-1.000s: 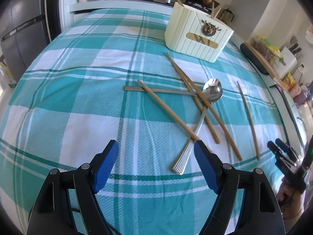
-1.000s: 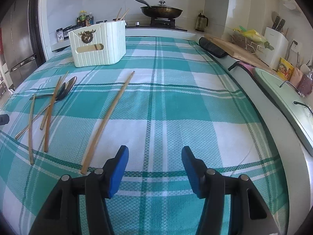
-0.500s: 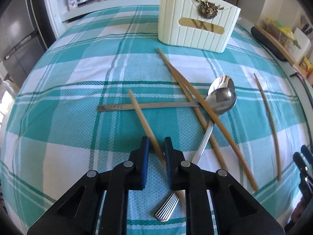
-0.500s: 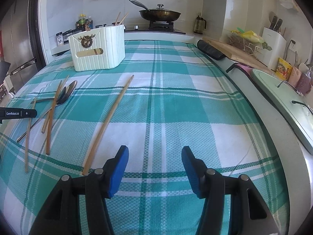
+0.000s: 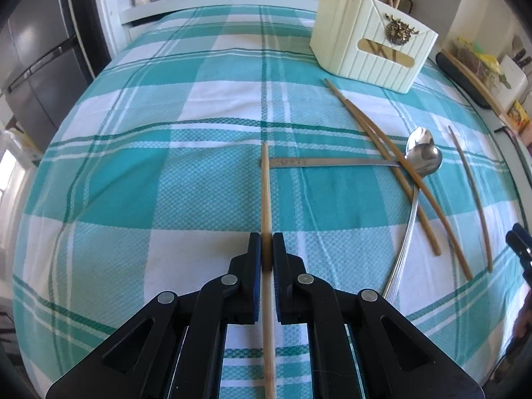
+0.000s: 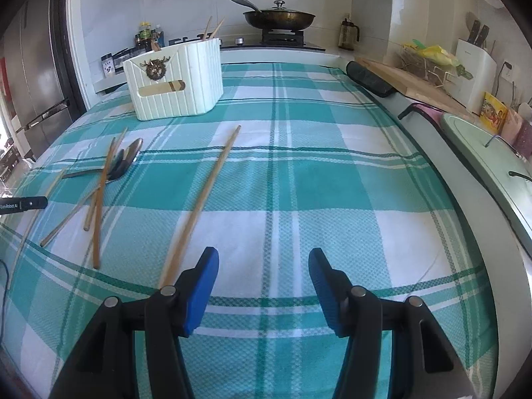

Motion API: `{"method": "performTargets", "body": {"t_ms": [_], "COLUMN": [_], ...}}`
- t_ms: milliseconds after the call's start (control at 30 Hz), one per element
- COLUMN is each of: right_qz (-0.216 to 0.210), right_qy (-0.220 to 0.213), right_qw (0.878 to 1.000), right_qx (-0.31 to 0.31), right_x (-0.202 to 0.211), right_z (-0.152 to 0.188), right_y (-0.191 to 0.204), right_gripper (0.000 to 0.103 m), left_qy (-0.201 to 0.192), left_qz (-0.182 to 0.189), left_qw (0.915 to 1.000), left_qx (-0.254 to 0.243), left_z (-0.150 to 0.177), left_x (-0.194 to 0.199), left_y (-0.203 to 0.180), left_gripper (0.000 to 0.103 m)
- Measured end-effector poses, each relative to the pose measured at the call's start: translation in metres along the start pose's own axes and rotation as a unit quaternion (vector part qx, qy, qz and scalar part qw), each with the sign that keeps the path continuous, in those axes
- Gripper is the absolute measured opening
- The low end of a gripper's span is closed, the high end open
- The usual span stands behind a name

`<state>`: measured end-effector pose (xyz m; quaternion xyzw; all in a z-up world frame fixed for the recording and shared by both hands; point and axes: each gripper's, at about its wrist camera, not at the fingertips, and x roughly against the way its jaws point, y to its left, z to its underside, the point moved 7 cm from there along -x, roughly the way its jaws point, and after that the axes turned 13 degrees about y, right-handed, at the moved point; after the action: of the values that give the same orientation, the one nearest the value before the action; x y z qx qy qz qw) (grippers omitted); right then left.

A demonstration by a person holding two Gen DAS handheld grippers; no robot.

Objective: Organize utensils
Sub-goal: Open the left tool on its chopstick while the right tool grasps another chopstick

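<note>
The counter is covered by a teal and white checked cloth and carries every utensil. A white ribbed utensil holder stands upright near the counter's far edge, with chopstick tips showing above its rim.

My left gripper is pressed together on one wooden chopstick. The pads pinch the chopstick partway along its length. The chopstick runs straight along the gripper's line, and its far tip lies over the end of a flat steel spoon handle. I cannot tell whether the far tip touches that handle or is raised above it.

My right gripper is spread, with nothing between its blue pads. It hangs over bare cloth toward the counter's near edge.

A long chopstick lies alone on the cloth, just beside the right gripper's left pad, slanting toward the holder.

Between this chopstick and the held one lies the remaining pile. Two chopsticks lie close together, slanting from near the holder toward the near edge. They cross over two steel spoons whose bowls overlap. One spoon has the flat handle. The other has a ridged handle that runs toward the near edge.
</note>
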<state>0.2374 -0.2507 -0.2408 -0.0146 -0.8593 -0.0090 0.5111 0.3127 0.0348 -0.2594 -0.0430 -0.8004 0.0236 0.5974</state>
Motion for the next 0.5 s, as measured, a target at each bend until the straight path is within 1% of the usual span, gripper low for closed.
{"method": "performTargets", "body": {"t_ms": [67,133,167,200,233,267,300,333,367,400,433,467,500], "right_qz": [-0.027,-0.043,-0.044,-0.039,-0.032,-0.022,-0.012,-0.008,-0.008,-0.012,-0.007,-0.001,0.005], "right_qy": [0.004,0.023,0.034,0.036,0.035,0.038,0.047,0.054,0.06,0.055,0.055,0.055,0.057], "right_qw": [1.0,0.999,0.998,0.998,0.997,0.997,0.996,0.995,0.995,0.995,0.995,0.995,0.995], "right_qx": [0.008,0.023,0.035,0.046,0.056,0.068,0.078,0.083,0.084,0.082,0.079,0.078,0.075], "right_x": [0.001,-0.007,-0.014,-0.019,-0.023,-0.029,-0.036,-0.04,-0.045,-0.044,-0.042,-0.041,-0.039], "right_z": [-0.011,-0.019,-0.024,-0.028,-0.031,-0.032,-0.032,-0.032,-0.03,-0.029,-0.028,-0.027,-0.026], "right_y": [0.014,0.03,0.039,0.046,0.052,0.057,0.062,0.064,0.065,0.065,0.063,0.061,0.057], "right_gripper": [0.057,0.057,0.057,0.057,0.057,0.057,0.057,0.056,0.049,0.04,0.032,0.017,0.009], "left_qy": [-0.005,-0.009,-0.011,-0.013,-0.015,-0.017,-0.019,-0.021,-0.019,-0.02,-0.023,-0.023,-0.024], "left_qz": [-0.002,-0.006,-0.007,-0.009,-0.015,-0.021,-0.027,-0.031,-0.034,-0.037,-0.041,-0.044,-0.045], "left_qw": [1.0,0.9999,0.9999,0.9999,0.9998,0.9996,0.9994,0.9993,0.9992,0.999,0.9988,0.9986,0.9986], "left_qx": [0.002,0.002,0.001,-0.002,-0.005,-0.007,-0.008,-0.009,-0.011,-0.013,-0.014,-0.013,-0.012], "left_z": [0.001,0.002,0.003,0.004,0.006,0.008,0.01,0.013,0.016,0.019,0.021,0.023,0.025], "left_x": [0.0,0.001,0.001,0.003,0.004,0.005,0.005,0.005,0.004,0.004,0.005,0.005,0.006], "left_y": [0.0,-0.001,-0.002,-0.002,-0.002,-0.001,0.001,0.002,0.004,0.006,0.008,0.01,0.012], "left_gripper": [0.006,0.009,0.016,0.027,0.034,0.049,0.057,0.058,0.058,0.06,0.062,0.066,0.067]}}
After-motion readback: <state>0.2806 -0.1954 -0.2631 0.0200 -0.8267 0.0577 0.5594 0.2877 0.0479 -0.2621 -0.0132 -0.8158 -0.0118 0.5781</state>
